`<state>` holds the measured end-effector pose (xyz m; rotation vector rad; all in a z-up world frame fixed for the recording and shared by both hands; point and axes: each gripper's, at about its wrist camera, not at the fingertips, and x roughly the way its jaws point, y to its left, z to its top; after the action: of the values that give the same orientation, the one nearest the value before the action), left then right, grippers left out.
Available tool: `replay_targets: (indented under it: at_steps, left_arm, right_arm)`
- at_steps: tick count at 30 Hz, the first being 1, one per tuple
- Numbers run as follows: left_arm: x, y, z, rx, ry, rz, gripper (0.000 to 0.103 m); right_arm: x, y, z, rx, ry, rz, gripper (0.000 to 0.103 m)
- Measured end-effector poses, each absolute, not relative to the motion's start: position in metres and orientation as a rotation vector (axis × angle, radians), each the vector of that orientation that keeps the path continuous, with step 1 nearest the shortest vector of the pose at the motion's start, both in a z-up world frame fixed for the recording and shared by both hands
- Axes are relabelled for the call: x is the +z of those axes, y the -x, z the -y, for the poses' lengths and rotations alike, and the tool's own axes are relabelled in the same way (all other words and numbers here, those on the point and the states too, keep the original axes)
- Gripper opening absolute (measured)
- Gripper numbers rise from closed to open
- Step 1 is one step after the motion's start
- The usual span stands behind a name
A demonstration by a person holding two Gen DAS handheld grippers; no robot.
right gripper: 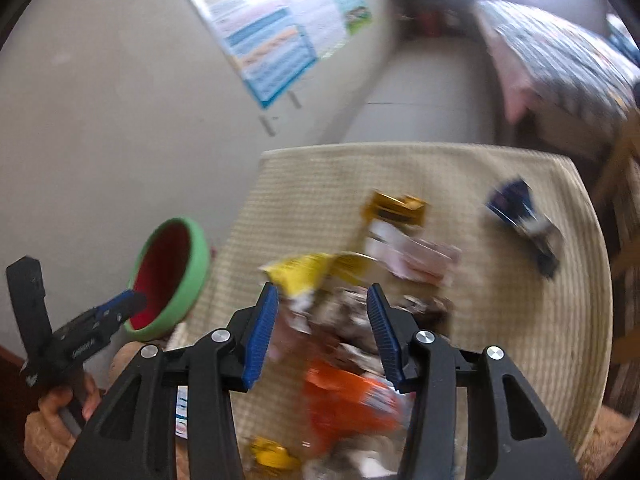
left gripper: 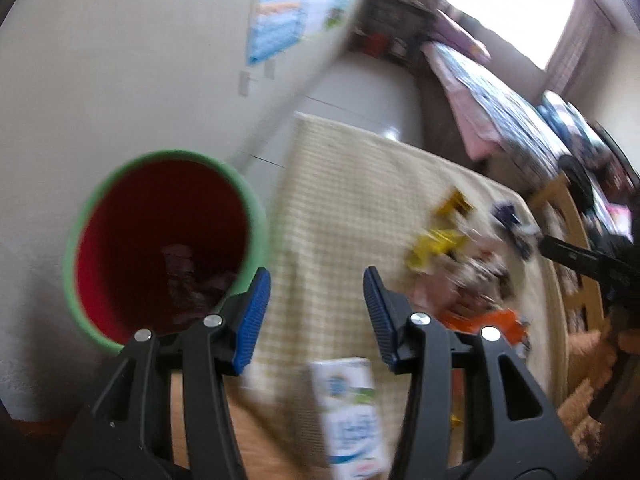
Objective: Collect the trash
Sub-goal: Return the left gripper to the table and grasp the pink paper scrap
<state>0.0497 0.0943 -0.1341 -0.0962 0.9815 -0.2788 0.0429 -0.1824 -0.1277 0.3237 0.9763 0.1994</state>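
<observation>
Both grippers are released and hold nothing. Left gripper [left gripper: 316, 316] hangs between the bin [left gripper: 164, 248], green-rimmed and red inside beside the bench [left gripper: 340, 184], and a white carton [left gripper: 352, 408] below. Right gripper [right gripper: 322, 332] hovers over blurred wrappers: yellow [right gripper: 304, 272], orange [right gripper: 348, 404], blue [right gripper: 520, 216] farther off.

A home bedroom: a quilted bed [left gripper: 492, 108] beneath a bright window [left gripper: 516, 4] (wall posters [right gripper: 256, 36] too).

Motion blur smears the wrapper pile [right gripper: 360, 312] beyond reading, the white carton [left gripper: 352, 416] runs off the bottom edge, and the bin's [left gripper: 160, 248] dark contents stay unidentifiable
</observation>
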Motion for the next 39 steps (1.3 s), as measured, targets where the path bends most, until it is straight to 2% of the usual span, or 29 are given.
replay_targets:
  at_steps: [7,15,16,17,18,24,35,38,39]
  left_arm:
    - [-0.154,-0.052,-0.019,-0.420,0.004,-1.054,0.046]
    - [-0.214,-0.076,0.028,-0.444,-0.068,-1.234,0.046]
    - [-0.223,-0.079,0.028,-0.436,-0.046,-1.264,0.044]
    - [-0.226,-0.079,0.027,-0.434,-0.033,-1.277,0.036]
    - [-0.229,-0.079,0.027,-0.430,-0.023,-1.287,0.036]
    - [-0.218,-0.071,0.022,-0.438,-0.030,-1.247,0.036]
    - [-0.151,-0.039,-0.022,-0.359,0.019,-1.053,0.036]
    - [-0.143,-0.035,-0.035,-0.331,0.048,-1.034,0.036]
    - [-0.142,-0.035,-0.036,-0.330,0.056,-1.030,0.036]
  right_arm:
    - [-0.154,-0.034,0.219,0.157,-0.413,-1.003,0.046]
    - [-0.155,-0.027,0.234,0.176,-0.490,-0.999,0.046]
    - [-0.156,-0.027,0.236,0.176,-0.494,-1.001,0.046]
    - [-0.157,-0.027,0.236,0.174,-0.497,-1.004,0.046]
    - [-0.158,-0.027,0.237,0.173,-0.504,-1.007,0.046]
    - [-0.163,-0.030,0.238,0.157,-0.514,-1.020,0.046]
    - [-0.166,-0.033,0.217,0.169,-0.404,-1.035,0.046]
    - [-0.169,-0.035,0.207,0.188,-0.365,-1.054,0.056]
    - [-0.172,-0.035,0.205,0.191,-0.362,-1.069,0.055]
